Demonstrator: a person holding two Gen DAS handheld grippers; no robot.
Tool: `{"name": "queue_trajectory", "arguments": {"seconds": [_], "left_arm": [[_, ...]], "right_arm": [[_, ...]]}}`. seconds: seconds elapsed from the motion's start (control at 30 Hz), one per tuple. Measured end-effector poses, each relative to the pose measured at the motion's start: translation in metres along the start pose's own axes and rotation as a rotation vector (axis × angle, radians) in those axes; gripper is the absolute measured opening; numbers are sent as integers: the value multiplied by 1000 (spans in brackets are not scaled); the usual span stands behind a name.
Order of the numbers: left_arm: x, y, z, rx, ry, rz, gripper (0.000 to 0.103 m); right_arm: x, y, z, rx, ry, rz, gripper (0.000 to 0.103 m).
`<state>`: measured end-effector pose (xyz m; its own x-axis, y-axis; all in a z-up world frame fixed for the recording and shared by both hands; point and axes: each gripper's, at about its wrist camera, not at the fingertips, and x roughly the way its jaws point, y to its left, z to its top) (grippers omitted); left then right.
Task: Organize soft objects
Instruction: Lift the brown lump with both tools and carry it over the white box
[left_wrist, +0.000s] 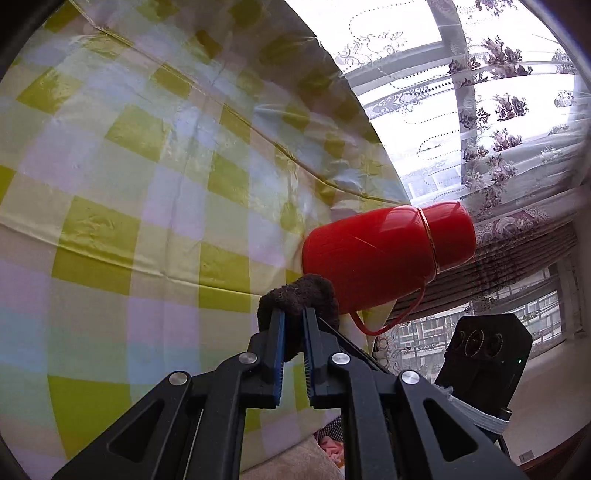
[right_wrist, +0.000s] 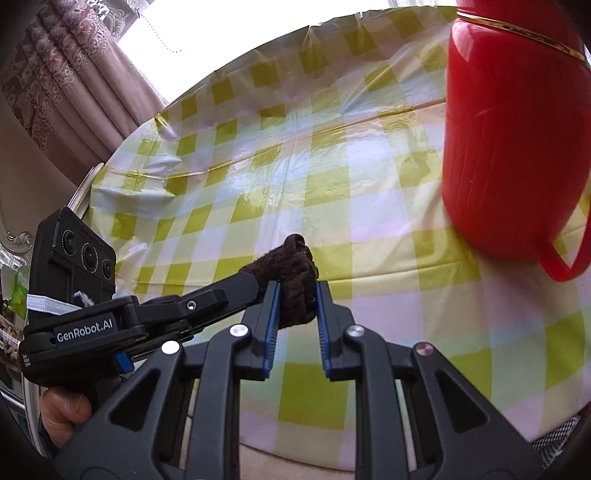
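A small dark brown fuzzy cloth (left_wrist: 299, 297) is pinched between both grippers above a table with a green and white checked cover (left_wrist: 129, 184). My left gripper (left_wrist: 293, 315) is shut on one end of it. In the right wrist view my right gripper (right_wrist: 297, 291) is shut on the same cloth (right_wrist: 293, 273), and the left gripper (right_wrist: 243, 288) comes in from the left, its fingertips meeting the cloth at its left side. The cloth is bunched up and held just above the cover.
A red plastic thermos jug (right_wrist: 506, 147) with a gold band and a loop handle stands on the table at the right; it also shows in the left wrist view (left_wrist: 388, 254). Patterned curtains (left_wrist: 498, 129) and a window lie beyond the table edge.
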<state>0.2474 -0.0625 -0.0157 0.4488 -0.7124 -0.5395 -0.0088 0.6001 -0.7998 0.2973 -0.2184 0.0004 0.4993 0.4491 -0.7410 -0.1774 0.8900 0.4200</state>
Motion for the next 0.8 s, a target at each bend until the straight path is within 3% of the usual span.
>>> {"name": "queue_trajectory", "arguments": {"seconds": [0.27, 0.8], "left_arm": [[37, -59, -69, 134, 150, 14, 9], [106, -193, -179, 396, 351, -70, 10]], "right_arm": [[-64, -54, -60, 103, 15, -65, 22], [-213, -136, -123, 237, -120, -313, 22]]}}
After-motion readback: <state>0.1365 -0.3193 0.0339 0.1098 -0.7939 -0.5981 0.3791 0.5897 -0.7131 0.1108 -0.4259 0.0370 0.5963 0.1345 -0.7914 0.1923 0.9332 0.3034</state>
